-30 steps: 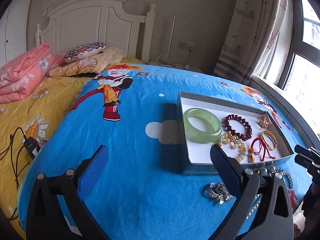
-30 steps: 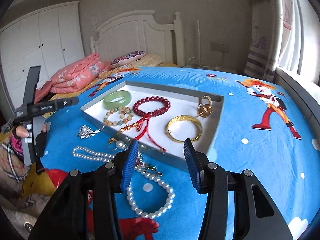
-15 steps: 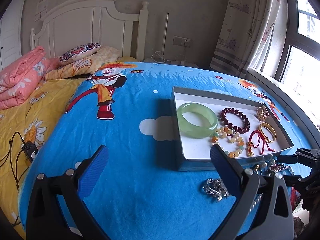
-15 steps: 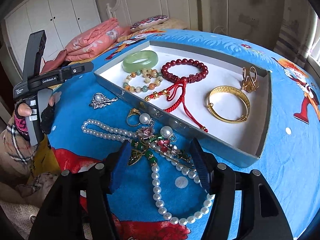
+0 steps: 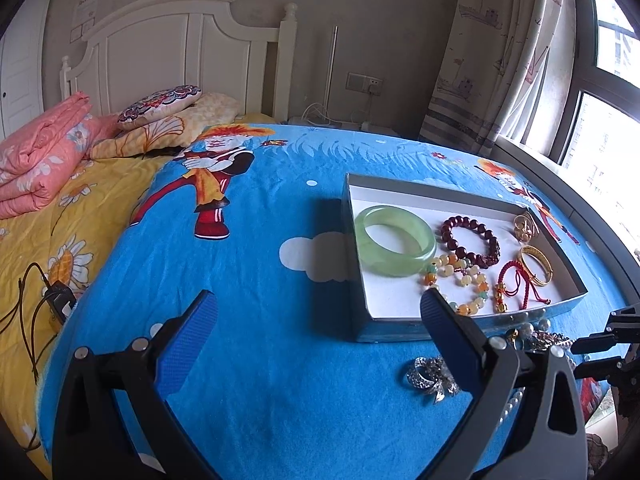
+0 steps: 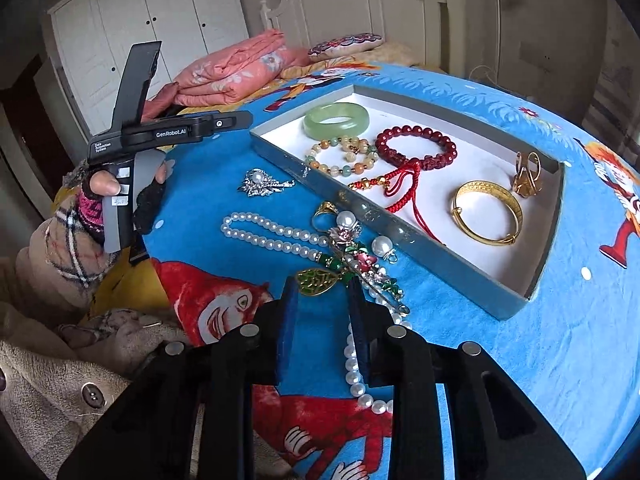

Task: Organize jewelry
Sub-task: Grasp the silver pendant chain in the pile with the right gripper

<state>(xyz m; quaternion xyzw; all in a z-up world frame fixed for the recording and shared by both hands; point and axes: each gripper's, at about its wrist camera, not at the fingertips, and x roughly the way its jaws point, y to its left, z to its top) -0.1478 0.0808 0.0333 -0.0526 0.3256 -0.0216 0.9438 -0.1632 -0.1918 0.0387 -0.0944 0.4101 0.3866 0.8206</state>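
Right gripper (image 6: pixel 322 292) lowered, narrowed; tray (image 6: pixel 440 250) holds bangles, bead bracelets.

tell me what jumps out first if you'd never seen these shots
The grey tray on the blue cartoon bedspread, holding a green jade bangle, dark red bead bracelet and gold bangle. In front of it lies a tangle of pearl necklace and a green leaf pendant, with the right tongs poised around the pendant.

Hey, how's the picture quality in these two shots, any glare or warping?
Left wrist view: the window is blown out white, and the tray throws a dark shadow leftward. Right wrist view: even light, a sharp pearl necklace, strong fisheye bending at the wardrobe.
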